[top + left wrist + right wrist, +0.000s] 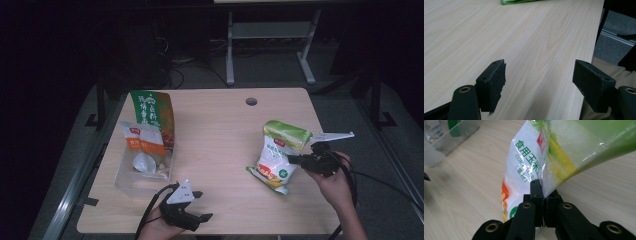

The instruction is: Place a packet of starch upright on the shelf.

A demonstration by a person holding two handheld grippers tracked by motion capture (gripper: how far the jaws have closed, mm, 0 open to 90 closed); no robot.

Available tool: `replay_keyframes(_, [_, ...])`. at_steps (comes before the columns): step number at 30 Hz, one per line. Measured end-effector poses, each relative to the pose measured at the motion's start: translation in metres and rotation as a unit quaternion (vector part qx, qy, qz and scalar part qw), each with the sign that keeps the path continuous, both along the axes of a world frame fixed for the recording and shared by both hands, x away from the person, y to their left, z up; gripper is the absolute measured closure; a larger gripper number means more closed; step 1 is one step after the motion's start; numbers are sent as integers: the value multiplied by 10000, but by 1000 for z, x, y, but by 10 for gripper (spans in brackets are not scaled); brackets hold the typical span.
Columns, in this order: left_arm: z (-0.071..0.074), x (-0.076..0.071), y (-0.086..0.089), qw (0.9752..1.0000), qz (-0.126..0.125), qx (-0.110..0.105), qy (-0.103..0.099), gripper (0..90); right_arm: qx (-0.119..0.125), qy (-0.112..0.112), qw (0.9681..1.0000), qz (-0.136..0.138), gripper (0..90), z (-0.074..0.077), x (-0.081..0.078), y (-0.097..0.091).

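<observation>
We pinch the starch bag at the right side of the table.

Our right gripper (299, 160) has its jaws pressed together on the edge of the white and green starch bag (276, 155), which stands tilted at about 4 o'clock on the wooden table (220, 135). Its long axis runs from 1 o'clock, green top, to 7 o'clock, bottom corner touching the wood. Our left gripper (200, 206) rests at 6 o'clock, jaws spread, nothing between them.

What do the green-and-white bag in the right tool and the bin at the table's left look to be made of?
Green-and-white bag: thin glossy plastic film, judging by its creases, glare and see-through edge; the right tool is shut on that edge. Bin: clear, rigid-looking plastic, since the table shows through its walls.
</observation>
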State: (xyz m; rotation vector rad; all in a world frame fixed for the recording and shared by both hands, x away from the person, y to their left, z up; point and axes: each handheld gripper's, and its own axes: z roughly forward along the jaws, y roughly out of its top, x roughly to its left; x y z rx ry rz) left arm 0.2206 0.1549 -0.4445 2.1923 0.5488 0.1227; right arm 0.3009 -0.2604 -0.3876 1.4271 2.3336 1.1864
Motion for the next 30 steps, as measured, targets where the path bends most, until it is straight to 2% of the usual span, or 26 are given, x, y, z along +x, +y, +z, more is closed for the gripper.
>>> replay_keyframes(7, [1, 1, 2, 10000, 15, -17, -20, 260, -117, -210, 9990, 379, 880, 18, -5, 21])
replay_keyframes(12, [3, 2, 3, 10000, 12, -80, -20, 288, -250, -426, 9962, 723, 883, 32, -9, 41])
replay_keyframes(18, [6, 5, 3, 9999, 53, -151, 4, 288, -166, -555, 9928, 1052, 884, 43, -13, 56])
replay_keyframes(23, [12, 17, -3, 9998, 36, -180, 7, 289, -25, -646, 9894, 1298, 885, 47, -16, 66])
replay_keyframes(26, [17, 28, -14, 9997, -34, -238, -1, 298, 24, -710, 9865, 1474, 884, 48, -17, 74])
replay_keyframes(29, [20, 38, -26, 9993, 8, -352, 104, 310, 29, -753, 9830, 1672, 884, 47, -20, 83])
replay_keyframes(30, [22, 44, -30, 9994, 63, -328, 53, 314, 24, -791, 9811, 1764, 884, 46, -21, 86])
